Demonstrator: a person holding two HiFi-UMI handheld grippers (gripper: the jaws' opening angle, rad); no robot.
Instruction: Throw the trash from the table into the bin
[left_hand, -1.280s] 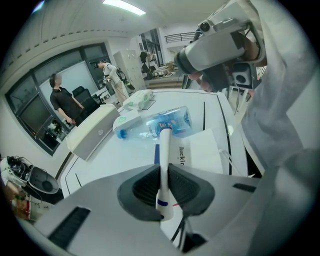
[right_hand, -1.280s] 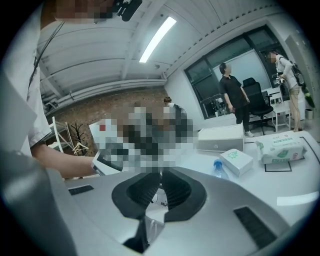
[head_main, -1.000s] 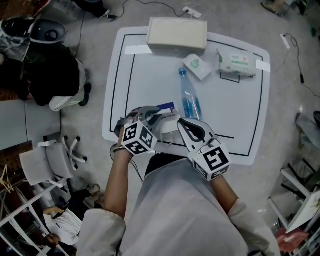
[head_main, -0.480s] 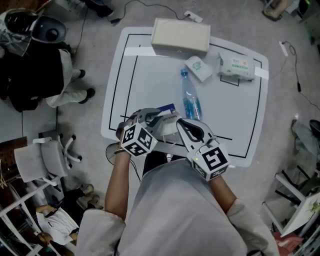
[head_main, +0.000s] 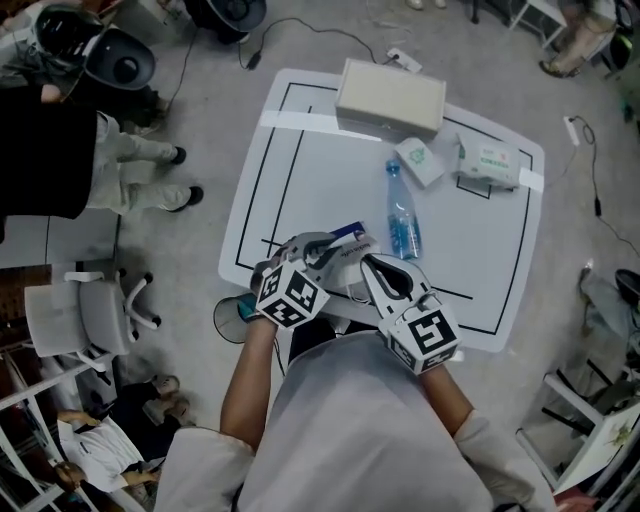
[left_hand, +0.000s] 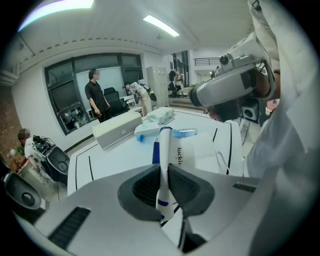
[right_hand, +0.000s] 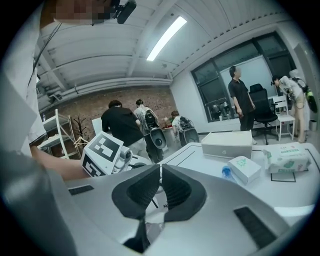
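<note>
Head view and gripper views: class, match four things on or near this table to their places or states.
1 clear plastic bottle with blue cap
2 beige rectangular box
3 white paper bag
4 round grey bin

A on the floor by the white table's near edge
B pinched by left gripper and right gripper
C lying on its side mid-table
D at the table's far edge

Pairs: 1-C, 2-D, 3-B, 4-A

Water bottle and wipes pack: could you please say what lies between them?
In the head view, a small green-printed packet lies between the cap end of the water bottle and the wipes pack.
</note>
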